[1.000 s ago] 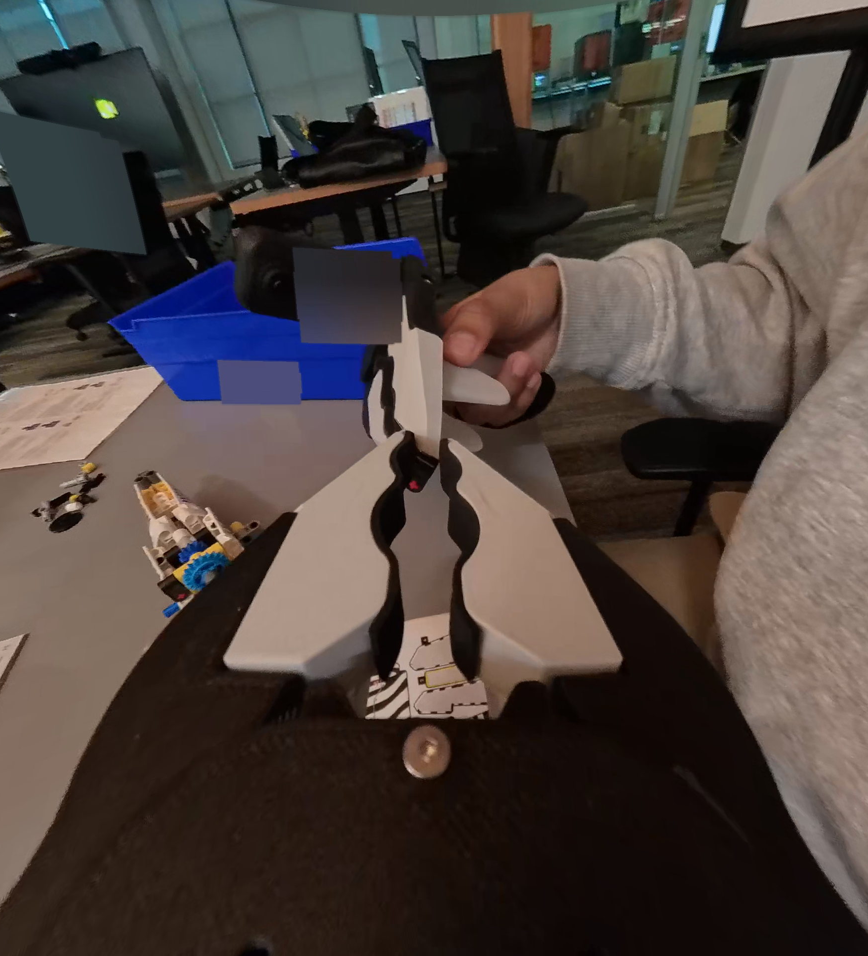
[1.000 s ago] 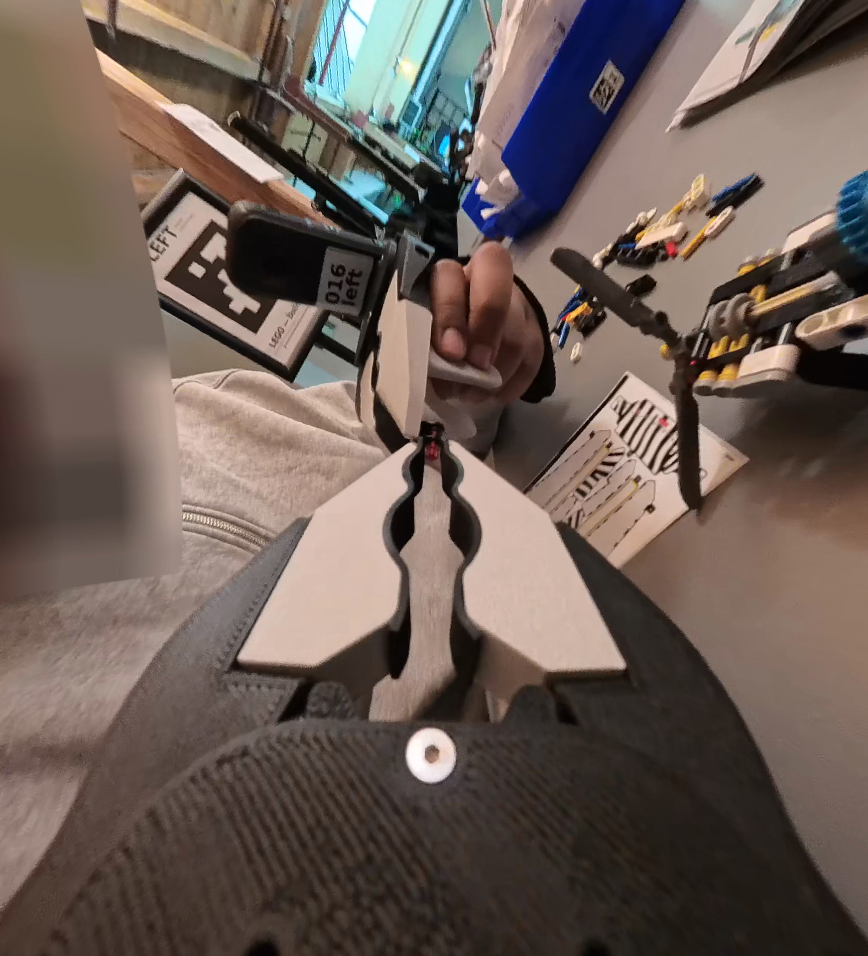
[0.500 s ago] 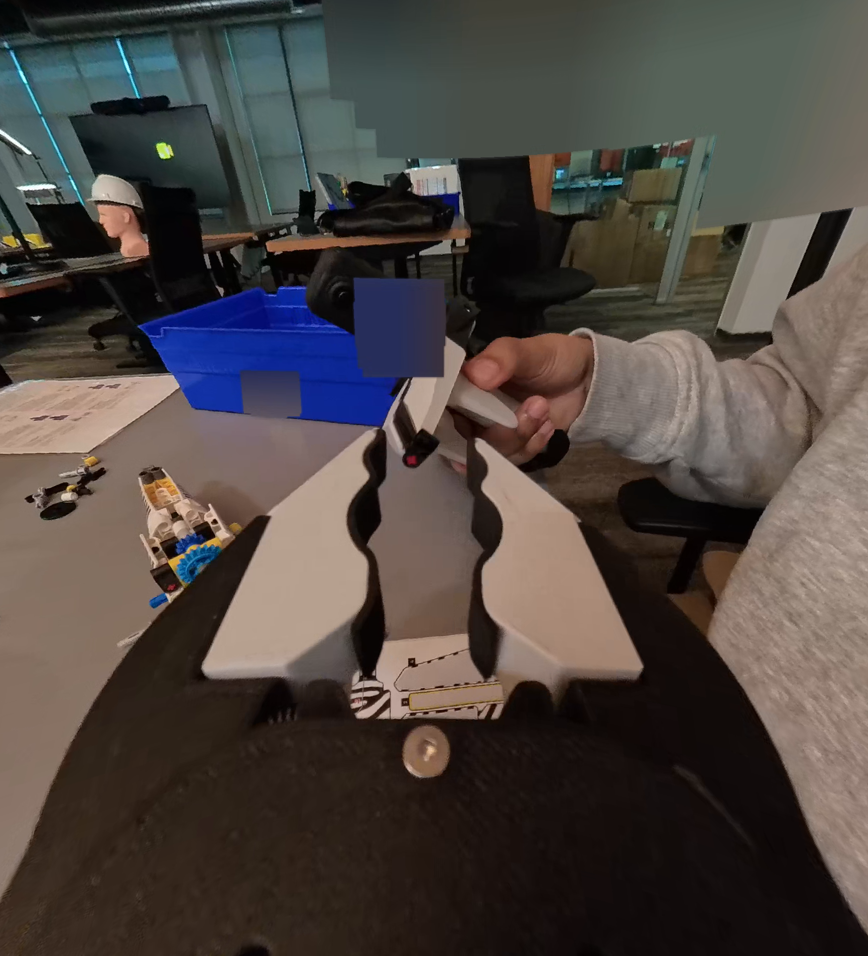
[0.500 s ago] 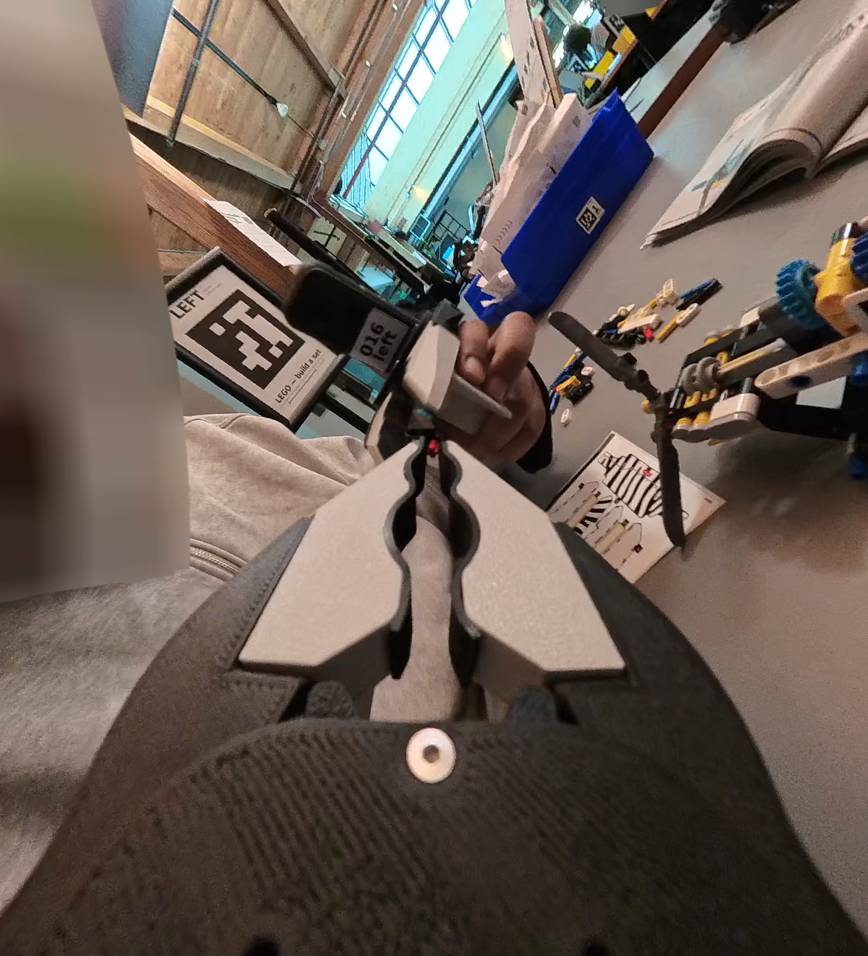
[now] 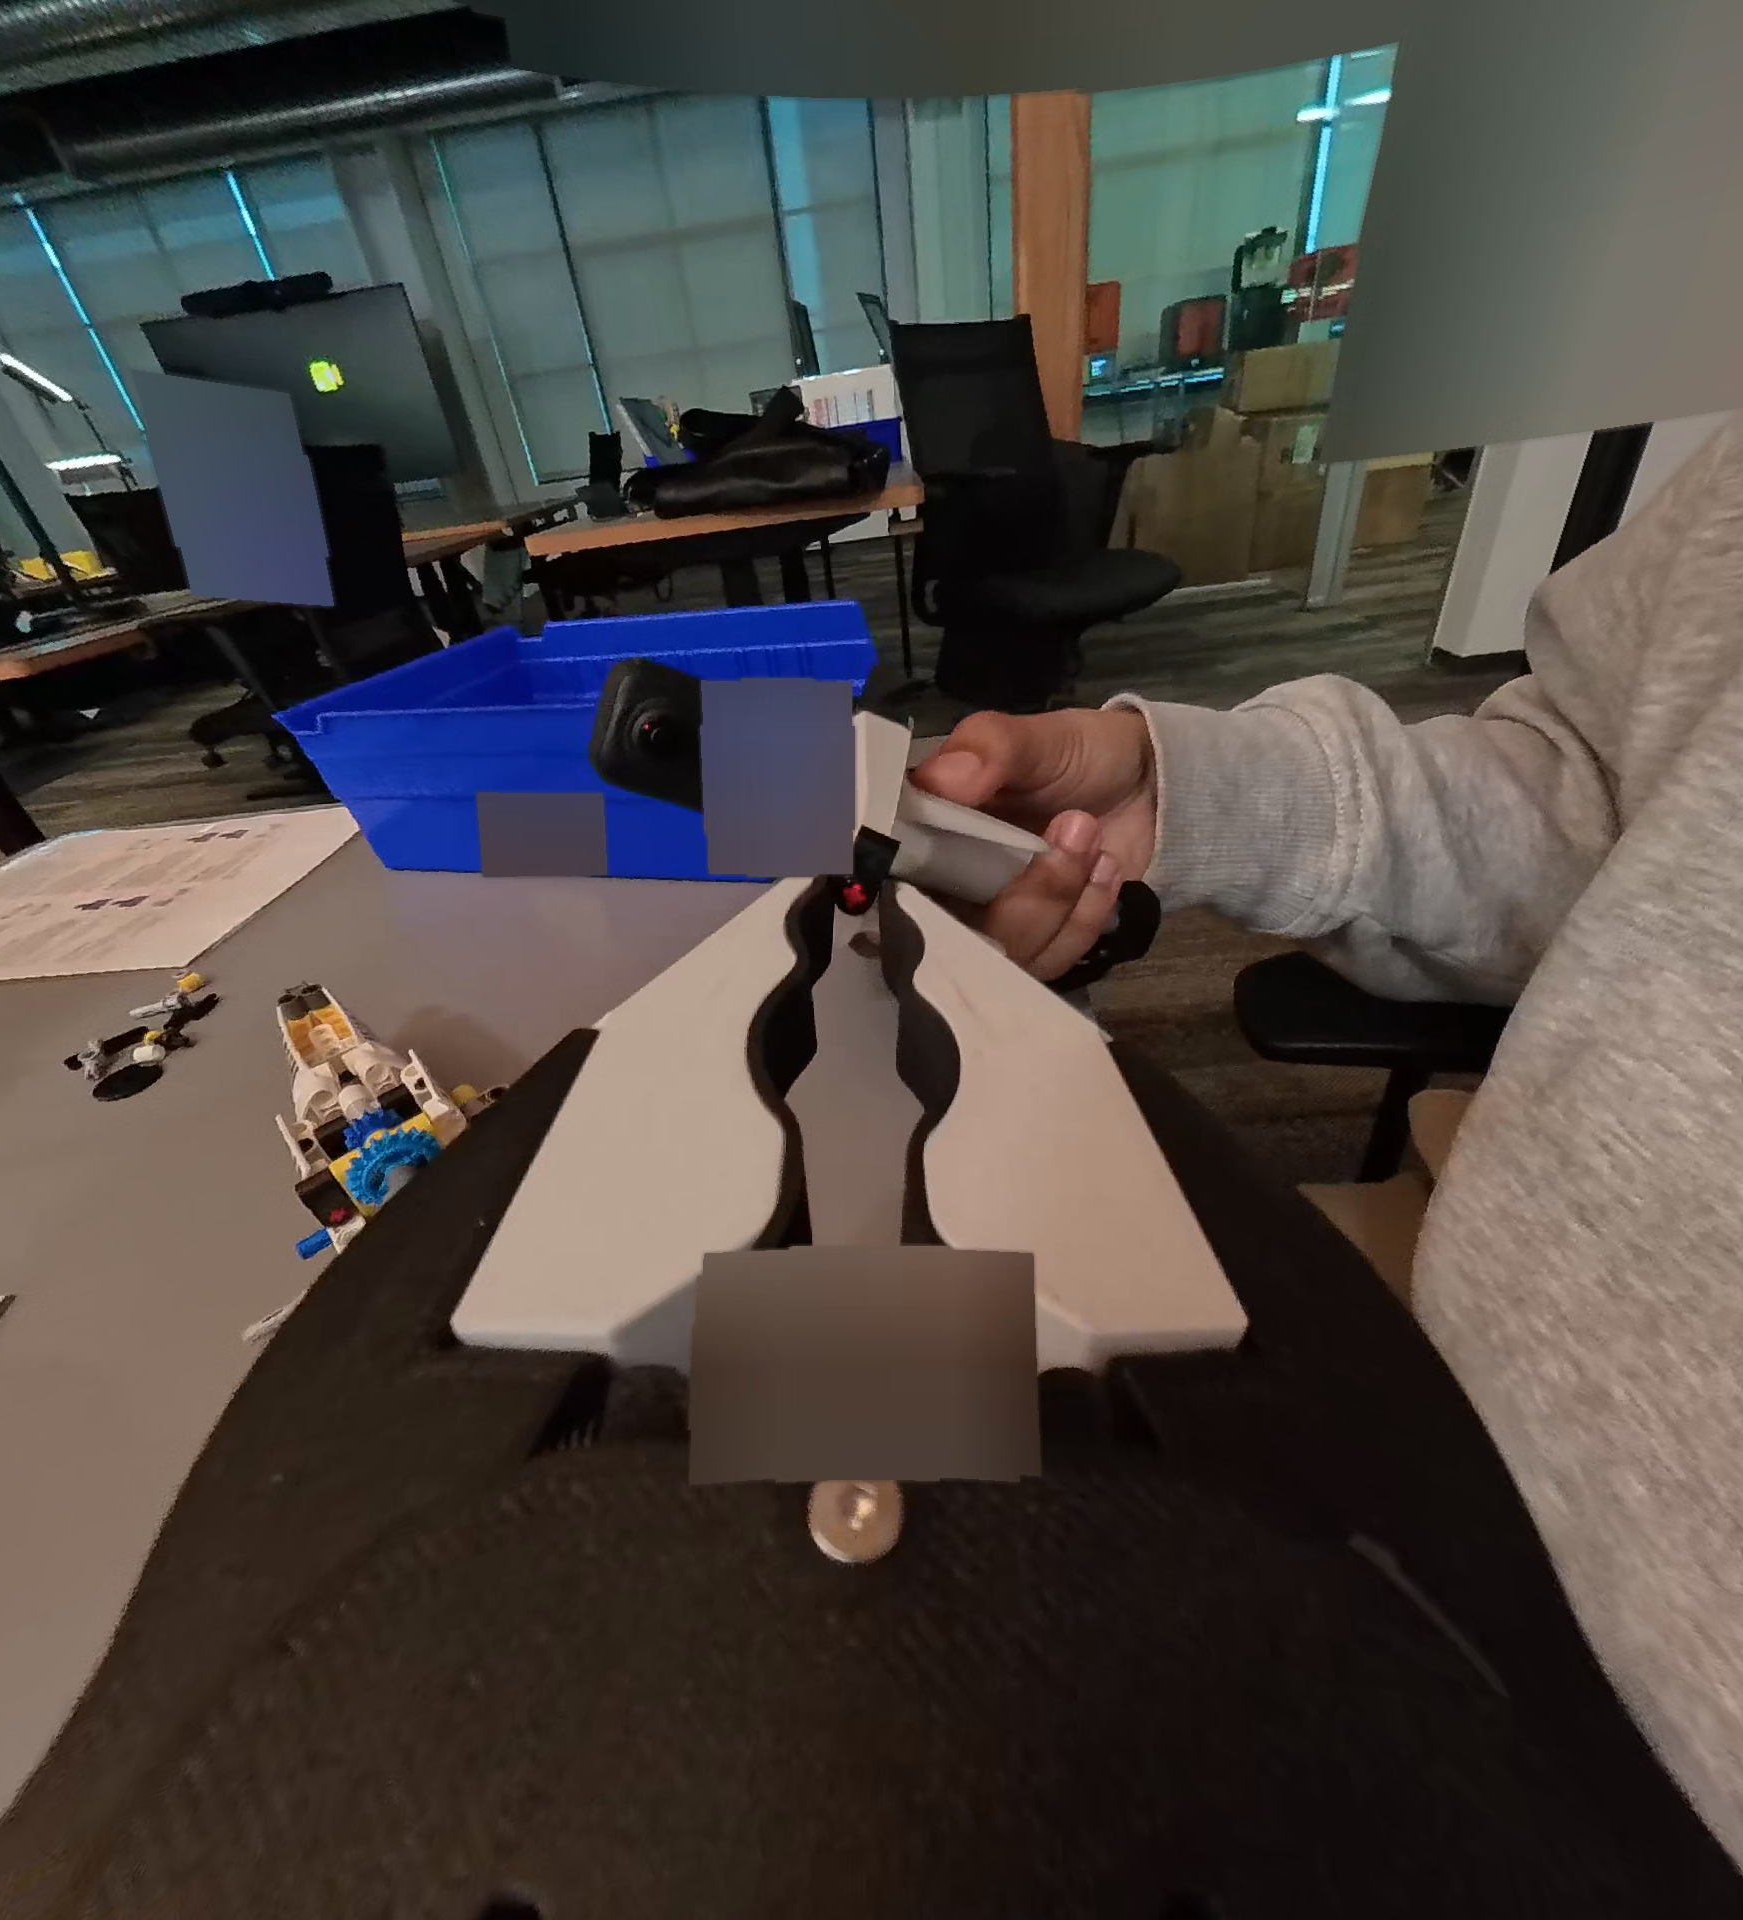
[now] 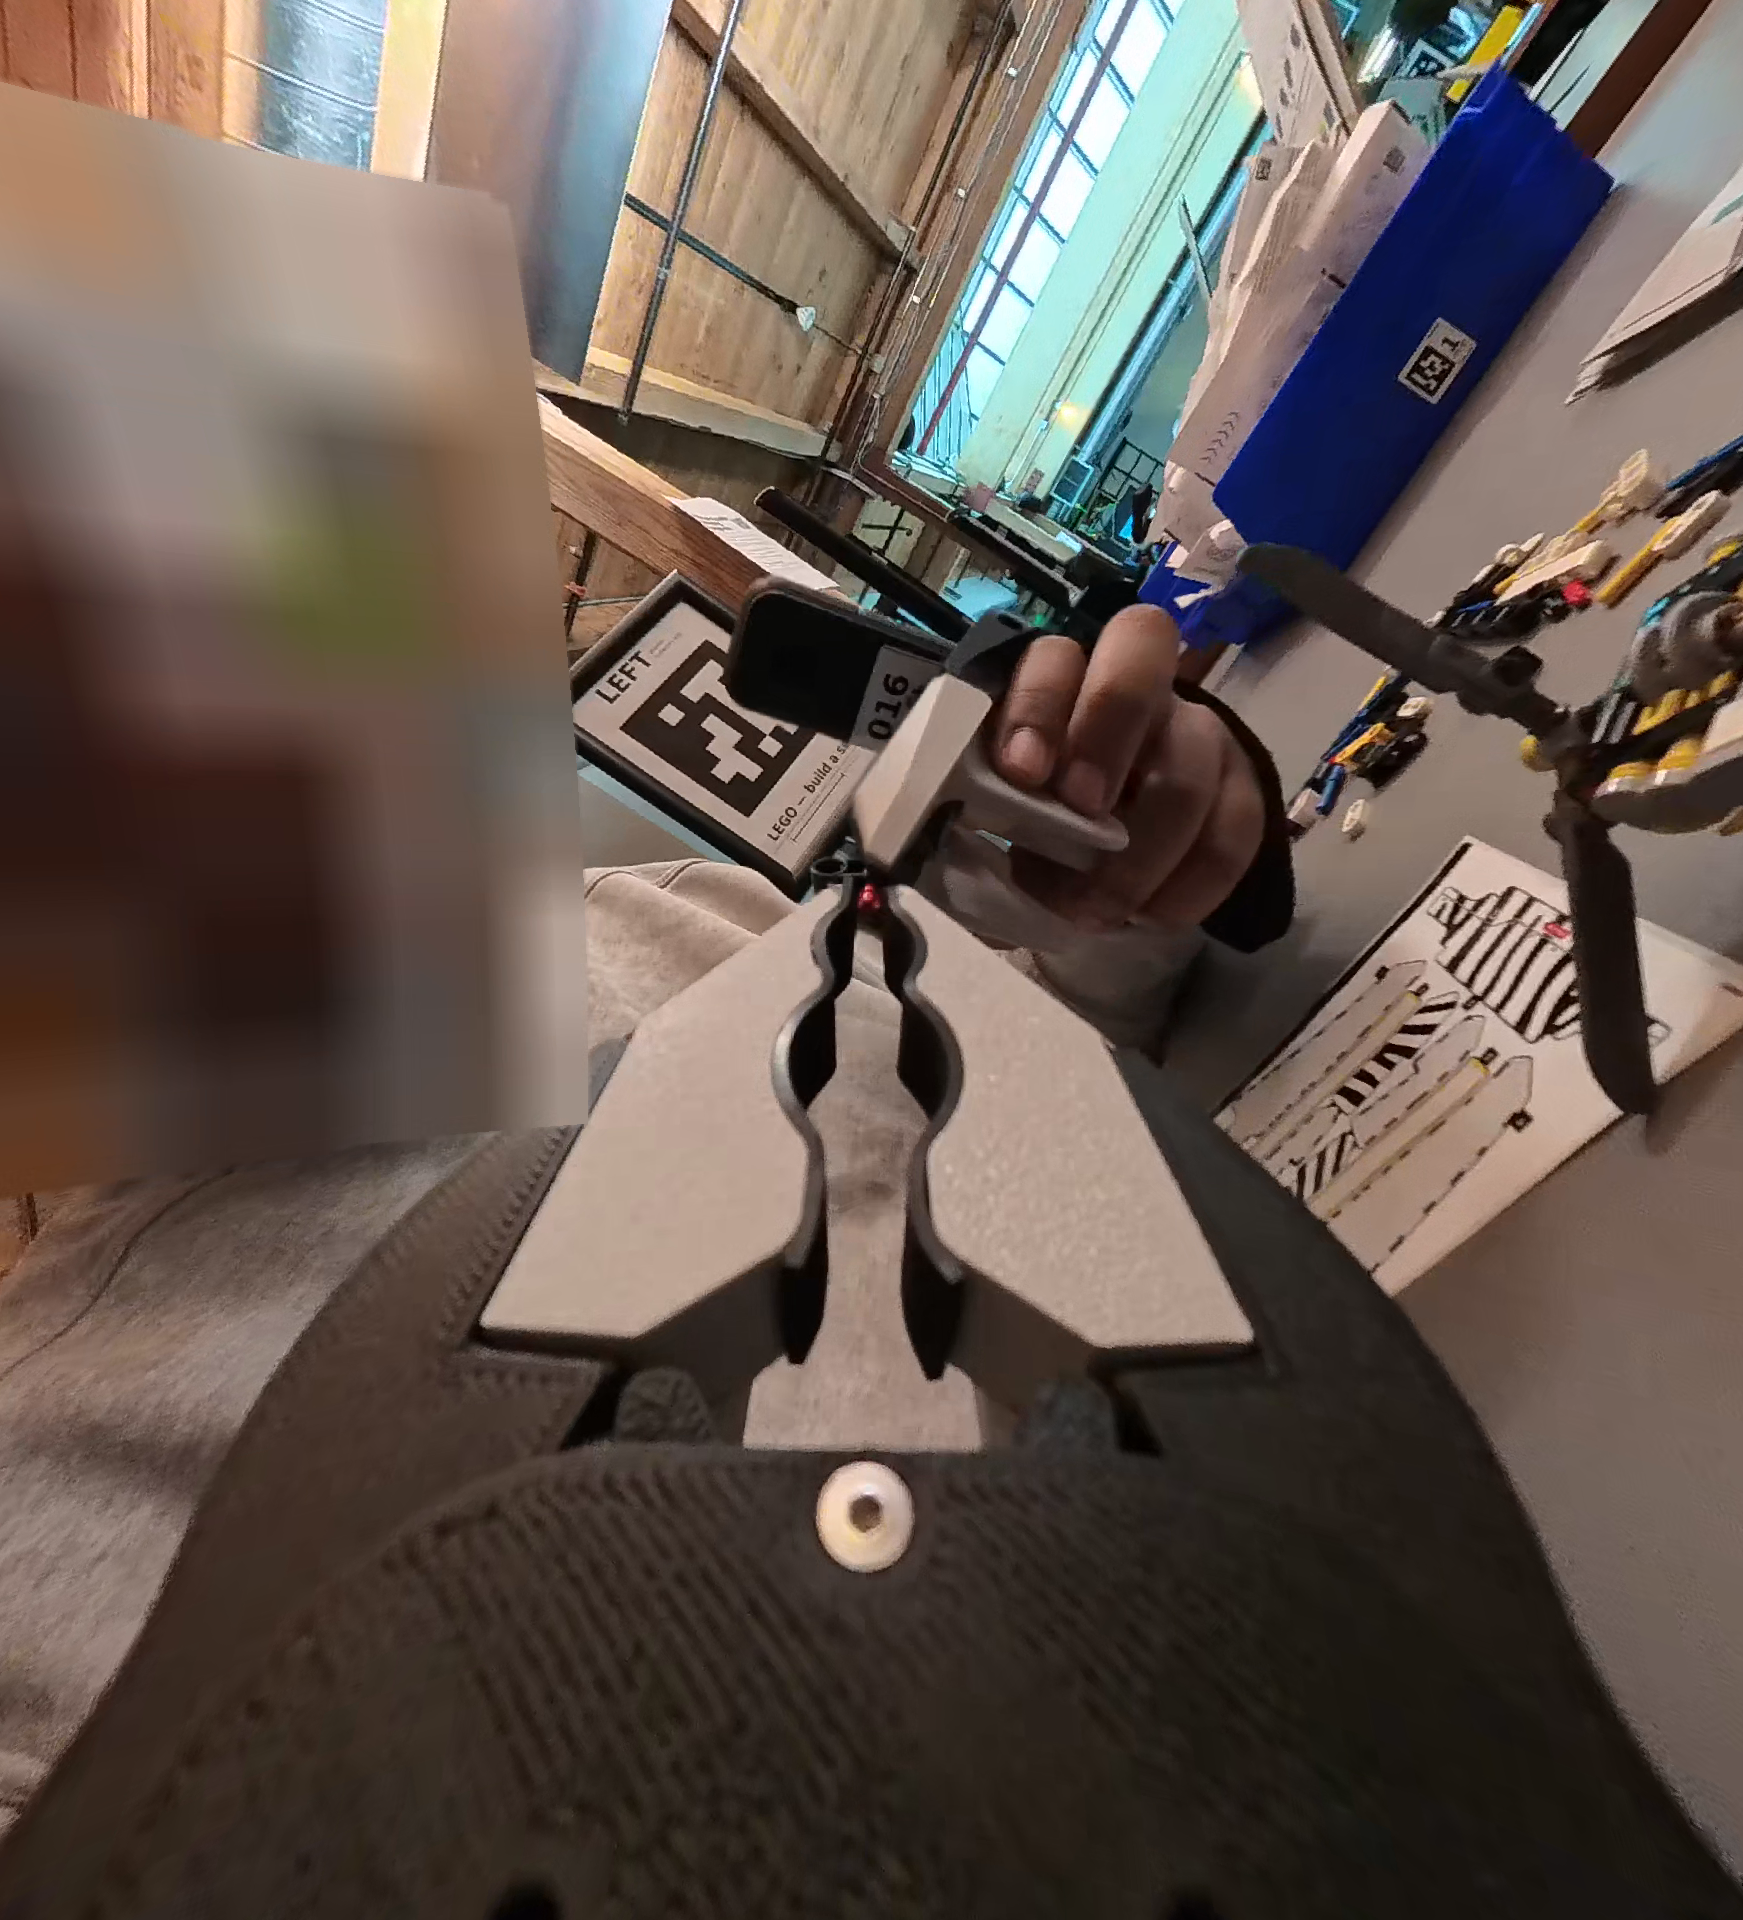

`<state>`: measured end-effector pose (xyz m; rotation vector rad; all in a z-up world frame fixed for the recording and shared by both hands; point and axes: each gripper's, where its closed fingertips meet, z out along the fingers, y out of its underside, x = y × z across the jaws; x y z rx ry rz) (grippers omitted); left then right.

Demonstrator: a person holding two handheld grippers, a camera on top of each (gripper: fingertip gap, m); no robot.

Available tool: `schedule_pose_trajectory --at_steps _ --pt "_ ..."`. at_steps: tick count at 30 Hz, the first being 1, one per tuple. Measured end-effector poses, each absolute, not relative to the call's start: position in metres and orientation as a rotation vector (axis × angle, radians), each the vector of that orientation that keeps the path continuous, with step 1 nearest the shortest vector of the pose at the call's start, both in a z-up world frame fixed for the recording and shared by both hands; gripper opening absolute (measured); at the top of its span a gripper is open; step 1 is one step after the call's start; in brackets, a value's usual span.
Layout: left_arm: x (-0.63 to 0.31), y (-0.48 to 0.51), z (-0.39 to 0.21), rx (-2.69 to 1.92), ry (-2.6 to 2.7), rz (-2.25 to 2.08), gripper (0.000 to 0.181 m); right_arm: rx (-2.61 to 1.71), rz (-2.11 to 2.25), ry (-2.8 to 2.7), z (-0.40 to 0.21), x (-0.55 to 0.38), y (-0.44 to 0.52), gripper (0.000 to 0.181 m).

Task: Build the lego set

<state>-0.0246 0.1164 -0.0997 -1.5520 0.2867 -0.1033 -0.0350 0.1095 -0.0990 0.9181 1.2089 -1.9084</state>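
My left gripper [image 5: 852, 902] and right gripper [image 6: 868, 906] meet tip to tip above the grey table's [image 5: 67, 1351] near edge. A small red-and-black piece [image 5: 854, 894] sits between both pairs of tips and also shows in the right wrist view [image 6: 867, 896]. Both grippers are closed down on it. The right gripper shows farther off in the left wrist view [image 5: 877, 847], held by a hand. The partly built white, yellow and blue model [image 5: 358, 1112] lies on the table to the left. In the right wrist view it [image 6: 1740, 665] carries black rotor blades [image 6: 1599, 935].
A blue bin [image 5: 493, 748] stands at the table's far edge. Loose small pieces [image 5: 140, 1039] lie left of the model. There are a printed sheet [image 5: 108, 904], a sticker sheet [image 6: 1449, 1049] and a framed marker sign [image 6: 701, 727]. A grey sleeve [image 5: 1625, 935] is at the right. Both grippers' tips are close together, under 4 cm apart.
My left gripper opened half a second ago while the right kept the piece; now it has closed on the piece again. Both grippers have tilted and shifted slightly.
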Motion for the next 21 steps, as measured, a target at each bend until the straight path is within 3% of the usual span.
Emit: schedule_pose_trajectory --at_steps 4,10,15,21 --pt "-0.026 0.115 -0.099 -1.548 0.283 -0.106 0.005 0.923 -1.892 1.133 -0.099 -0.036 0.108 0.002" --pt "-0.050 0.120 -0.102 -1.572 0.198 0.091 0.004 1.284 -2.077 1.253 -0.113 -0.067 0.136 0.031" --pt "-0.066 0.125 -0.109 -1.592 0.167 0.296 0.004 1.507 -2.375 1.667 -0.095 -0.068 0.143 0.029" --pt "-0.068 0.125 -0.103 -1.557 0.144 0.411 0.004 1.581 -2.425 2.213 -0.091 -0.068 0.120 0.020"
